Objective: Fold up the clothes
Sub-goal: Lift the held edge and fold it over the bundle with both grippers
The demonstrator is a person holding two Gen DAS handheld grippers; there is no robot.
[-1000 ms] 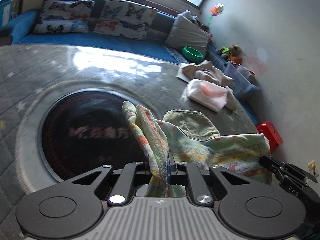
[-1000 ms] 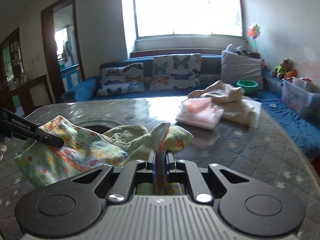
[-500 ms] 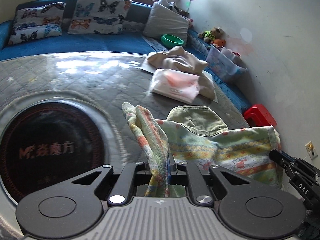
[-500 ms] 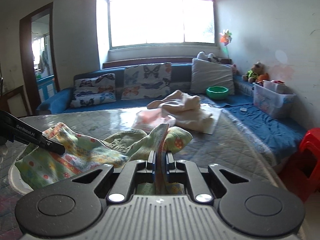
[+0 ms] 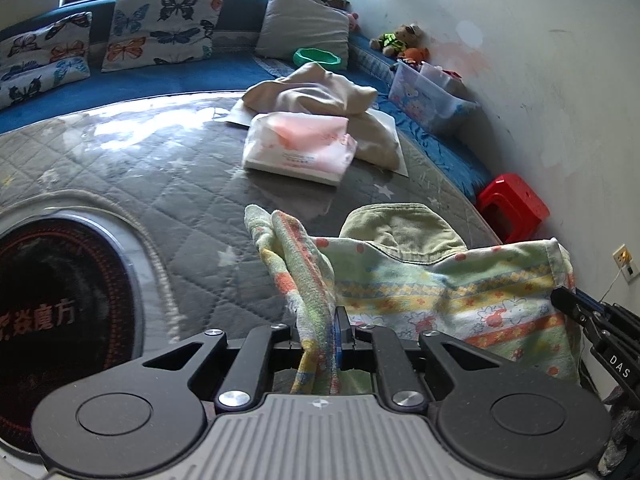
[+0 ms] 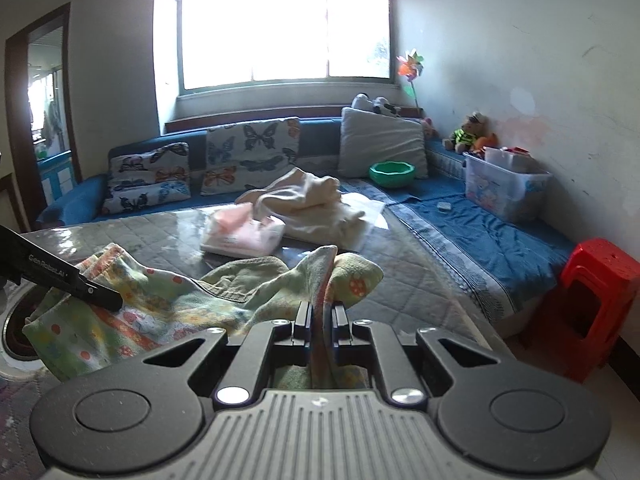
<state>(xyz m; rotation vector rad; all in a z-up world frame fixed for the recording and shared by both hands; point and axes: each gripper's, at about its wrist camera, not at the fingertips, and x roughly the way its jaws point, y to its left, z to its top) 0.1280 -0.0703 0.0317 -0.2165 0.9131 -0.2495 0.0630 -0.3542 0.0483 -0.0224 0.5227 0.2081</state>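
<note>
A small green garment [image 5: 432, 284] with orange and yellow printed bands hangs stretched between both grippers above the grey quilted table [image 5: 168, 172]. My left gripper [image 5: 326, 320] is shut on one bunched corner of it. My right gripper [image 6: 320, 312] is shut on the opposite corner of the garment [image 6: 160, 300]. Each gripper shows in the other's view: the right one [image 5: 568, 300] at the right edge, the left one [image 6: 108, 298] at the left edge. A plain olive waistband part [image 5: 400, 228] folds over the top.
A folded pink and white garment [image 5: 300, 148] and a crumpled cream cloth [image 5: 316, 92] lie farther back on the table. A dark round inset [image 5: 52, 308] sits at the left. A blue sofa [image 6: 480, 220] with cushions, a green bowl [image 6: 392, 174], a clear box [image 6: 504, 188] and a red stool [image 6: 592, 296] surround it.
Both grippers have carried the stretched garment sideways toward the table's right edge; the dark inset has slid left and the red stool and wall have come closer. Both grips are unchanged.
</note>
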